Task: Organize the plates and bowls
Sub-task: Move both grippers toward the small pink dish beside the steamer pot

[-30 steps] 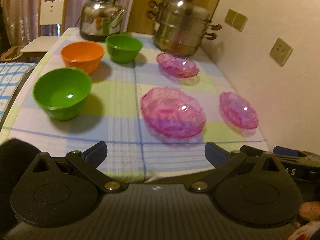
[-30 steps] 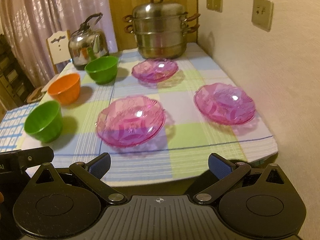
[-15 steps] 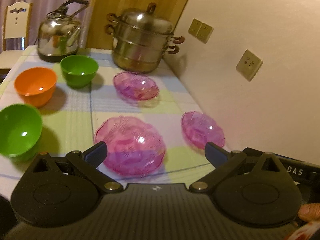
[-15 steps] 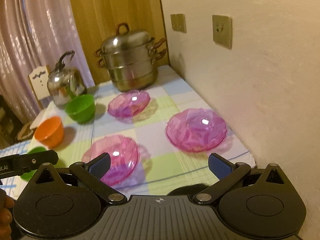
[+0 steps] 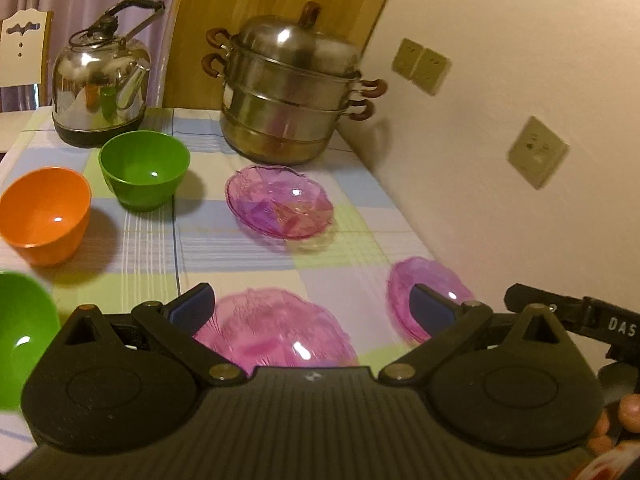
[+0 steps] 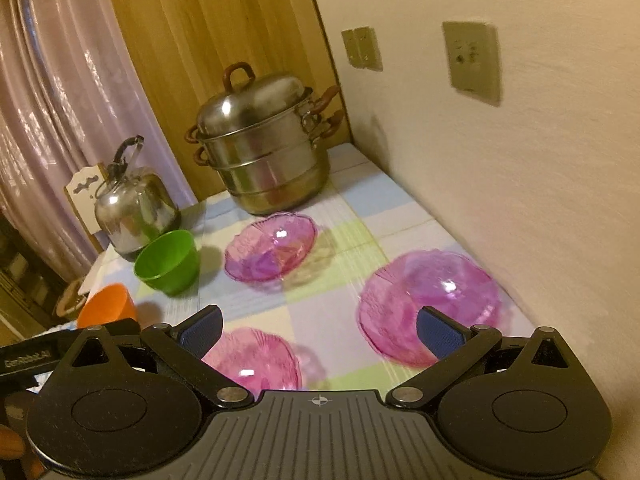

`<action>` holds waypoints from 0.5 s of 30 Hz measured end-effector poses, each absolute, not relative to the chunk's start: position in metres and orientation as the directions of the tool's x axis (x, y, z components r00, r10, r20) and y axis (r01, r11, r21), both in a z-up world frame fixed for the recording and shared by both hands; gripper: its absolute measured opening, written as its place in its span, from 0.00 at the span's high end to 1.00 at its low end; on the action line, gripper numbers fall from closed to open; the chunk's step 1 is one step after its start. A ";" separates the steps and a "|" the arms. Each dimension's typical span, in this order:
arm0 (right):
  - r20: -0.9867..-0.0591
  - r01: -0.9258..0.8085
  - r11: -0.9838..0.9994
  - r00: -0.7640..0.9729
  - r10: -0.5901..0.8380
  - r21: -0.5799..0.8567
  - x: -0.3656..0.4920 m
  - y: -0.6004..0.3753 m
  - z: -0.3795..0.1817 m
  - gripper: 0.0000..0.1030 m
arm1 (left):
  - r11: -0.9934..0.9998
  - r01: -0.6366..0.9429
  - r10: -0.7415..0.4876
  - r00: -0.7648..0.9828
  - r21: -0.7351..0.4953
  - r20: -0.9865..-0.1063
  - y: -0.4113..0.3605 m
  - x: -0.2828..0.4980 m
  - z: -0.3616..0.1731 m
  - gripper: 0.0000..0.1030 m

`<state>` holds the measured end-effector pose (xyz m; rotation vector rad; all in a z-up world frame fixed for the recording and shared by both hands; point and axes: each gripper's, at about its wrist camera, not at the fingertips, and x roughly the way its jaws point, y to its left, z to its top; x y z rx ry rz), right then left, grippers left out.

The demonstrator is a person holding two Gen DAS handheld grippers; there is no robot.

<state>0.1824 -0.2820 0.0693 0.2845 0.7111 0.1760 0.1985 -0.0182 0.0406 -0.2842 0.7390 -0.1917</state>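
Three pink glass plates lie on the checked tablecloth (image 5: 340, 252): a far one (image 5: 280, 206), a near middle one (image 5: 276, 332) and one by the wall (image 5: 430, 292). Two green bowls (image 5: 144, 170) (image 5: 20, 336) and an orange bowl (image 5: 44, 216) stand at the left. My left gripper (image 5: 312, 308) is open and empty above the near middle plate. My right gripper (image 6: 320, 328) is open and empty, between the near middle plate (image 6: 252, 360) and the wall-side plate (image 6: 432, 304).
A steel kettle (image 5: 100, 92) and a stacked steel steamer pot (image 5: 292, 96) stand at the table's back. The wall (image 5: 520, 160) with sockets runs along the right edge. A chair (image 5: 22, 52) stands at the far left.
Both grippers have moved forward and to the right over the table, closer to the pink plates. Both stay open. Nothing on the table has moved.
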 end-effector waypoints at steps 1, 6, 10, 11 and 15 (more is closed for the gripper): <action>-0.613 -0.067 0.947 0.748 0.256 0.313 0.192 -0.281 0.067 0.00 | 0.944 0.071 -0.272 0.721 -0.322 -0.638 -0.017 0.208 0.037 0.00; -0.593 -0.091 0.941 0.756 0.279 0.327 0.248 -0.272 0.052 0.01 | 0.946 0.060 -0.264 0.709 -0.317 -0.654 -0.010 0.266 0.019 0.01; -0.583 -0.076 0.942 0.768 0.265 0.328 0.289 -0.263 0.037 0.01 | 0.944 0.056 -0.269 0.702 -0.326 -0.659 -0.002 0.310 0.003 0.04; -0.595 -0.064 0.937 0.757 0.270 0.344 0.301 -0.261 0.031 0.01 | 0.945 0.053 -0.265 0.702 -0.322 -0.661 -0.002 0.319 0.000 0.05; -0.635 0.006 0.921 0.726 0.264 0.390 0.345 -0.256 0.004 0.01 | 0.948 0.028 -0.244 0.707 -0.318 -0.664 0.007 0.359 -0.017 0.08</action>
